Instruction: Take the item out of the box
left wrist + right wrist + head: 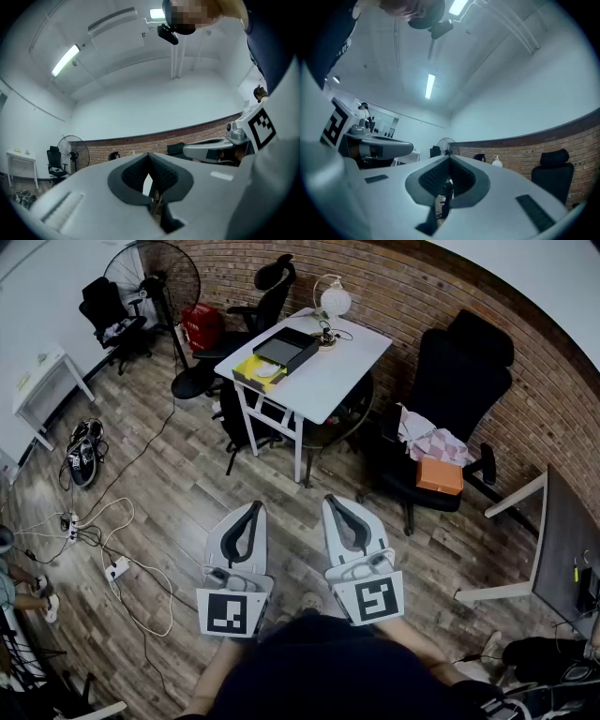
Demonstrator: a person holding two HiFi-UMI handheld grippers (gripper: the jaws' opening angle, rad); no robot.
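The box (287,347) sits up on the white table (330,371), black and shallow, with a yellow part (249,372) touching its near end by the table's edge. Something pale lies in that yellow part, too small to name from here. So the item is up there on the table, well apart from both tongs, nothing lifted yet.

Down at the bottom of the head view, the left gripper (253,512) and the right gripper (335,507) hang side by side, held close to the body. Each one's own view shows the two jaws pressed together at the tips with nothing between them. Both empty, both pointing toward the table.

What could spoil it from here? The lamp (334,301) stands just beside the far end of the box, so a wide swing in could knock it. The yellow part is right at the edge, and a one-sided pull could drag it off. On the floor to the left lie loose cables (101,519) and a power strip (117,568), a trip risk if the approach drifts that way. And the jaws have to spread before they reach in, or they will just shove the box.

The count:
- two grippers
- one box
- one table under it
- one lamp
- one fan (155,273)
- one pair of shoes (82,451)
- three black office chairs clearly, the right one (466,362) carrying an orange package (439,474)
- maybe a fourth chair tucked at the table, hard to tell
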